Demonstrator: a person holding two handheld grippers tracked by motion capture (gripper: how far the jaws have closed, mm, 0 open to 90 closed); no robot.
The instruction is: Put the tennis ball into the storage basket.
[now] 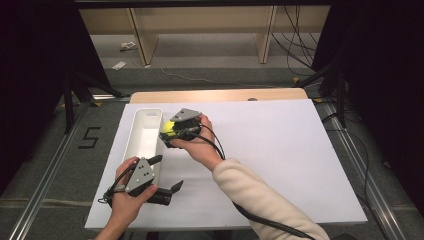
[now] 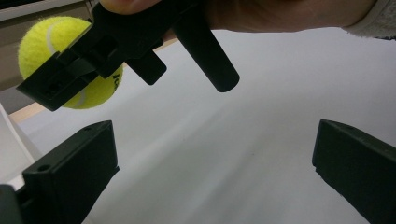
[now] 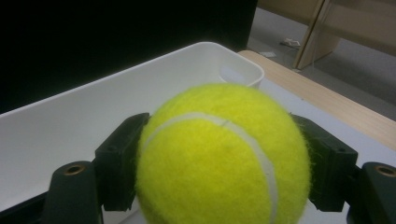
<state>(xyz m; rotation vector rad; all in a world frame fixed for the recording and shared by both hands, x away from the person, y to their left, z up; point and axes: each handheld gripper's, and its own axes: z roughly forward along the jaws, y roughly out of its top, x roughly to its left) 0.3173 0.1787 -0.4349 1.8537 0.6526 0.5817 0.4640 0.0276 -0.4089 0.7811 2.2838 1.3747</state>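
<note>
Ball (image 3: 224, 154) sits squeezed between the jaws of the right gripper (image 1: 172, 131), so that one's clamped on it, held up off the table. Just past it, under and beyond the jaws, is the white bin (image 3: 93, 121). The left gripper (image 1: 167, 172) is nearer the person, jaws spread wide with nothing in them, right beside the bin's near end over the white sheet (image 1: 280, 160).

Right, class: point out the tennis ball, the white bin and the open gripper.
tennis ball (image 3: 219, 154), right gripper view, on its yellow felt front.
white bin (image 1: 148, 112), high view, on its far rim.
left gripper (image 1: 167, 174), high view, midway between its open fingertips.
</note>
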